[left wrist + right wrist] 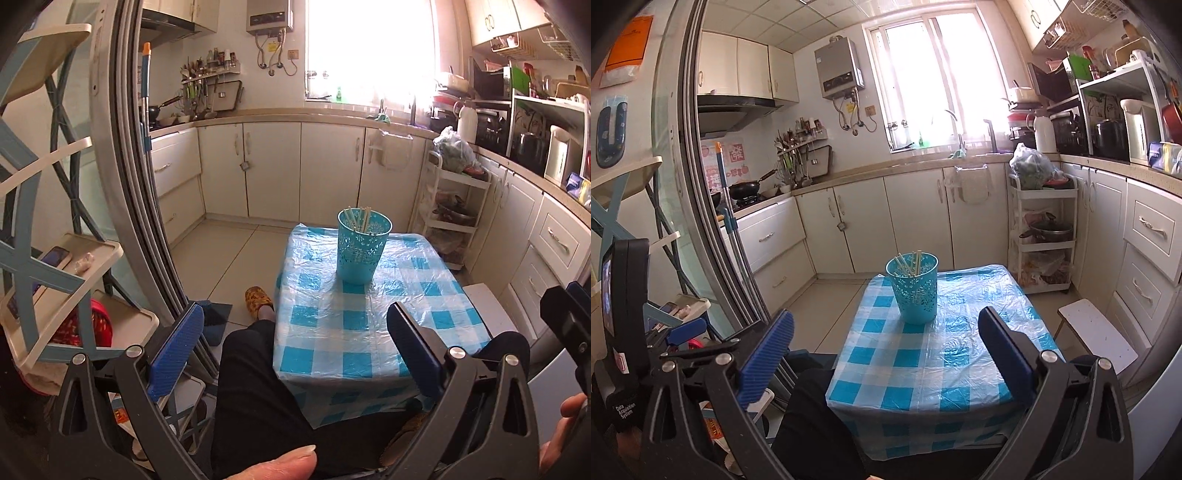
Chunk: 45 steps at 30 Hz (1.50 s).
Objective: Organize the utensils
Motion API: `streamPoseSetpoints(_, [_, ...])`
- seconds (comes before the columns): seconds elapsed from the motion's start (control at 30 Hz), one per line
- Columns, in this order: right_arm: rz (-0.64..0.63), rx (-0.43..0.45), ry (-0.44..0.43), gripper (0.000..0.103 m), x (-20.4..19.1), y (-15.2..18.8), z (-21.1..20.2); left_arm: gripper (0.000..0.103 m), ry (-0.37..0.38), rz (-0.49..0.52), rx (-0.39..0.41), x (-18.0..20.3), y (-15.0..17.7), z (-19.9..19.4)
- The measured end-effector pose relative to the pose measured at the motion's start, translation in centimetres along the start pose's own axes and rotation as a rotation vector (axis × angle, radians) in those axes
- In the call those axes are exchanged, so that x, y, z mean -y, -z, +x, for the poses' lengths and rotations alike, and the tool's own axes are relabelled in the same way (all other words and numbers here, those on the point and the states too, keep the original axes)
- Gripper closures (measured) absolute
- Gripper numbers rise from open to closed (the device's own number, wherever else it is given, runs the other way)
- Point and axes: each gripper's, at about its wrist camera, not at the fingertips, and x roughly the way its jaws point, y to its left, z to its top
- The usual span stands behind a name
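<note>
Right wrist: chopsticks [909, 264] mostly hidden inside holder [913, 291].

Left gripper [295, 347] with black angular frames, ribbed blue finger pads [177, 350], silver pivot screws, right gripper [886, 347] built the same, person in black trousers [258, 387], patterned yellow slipper [259, 300]

Your way across the table [923, 369] is open: the checked cloth lies bare up to the cup [913, 288], the one thing standing on it. The door frame [122, 184] crowds your left; a stool [1097, 339] sits right.
</note>
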Motion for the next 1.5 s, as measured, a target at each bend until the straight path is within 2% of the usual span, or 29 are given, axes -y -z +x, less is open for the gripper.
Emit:
streamPoseSetpoints(0.53, [-0.018,0.038,-0.001,0.007,-0.4,-0.1,-1.7,0.008,0.000,0.010,0.079,0.3,0.1,-3.0])
streamPoseSetpoints(1.5, [-0.041,0.056,-0.010,0.007,-0.8,-0.3,-2.5,0.008,0.008,0.003,0.099,0.2,0.4,-3.9])
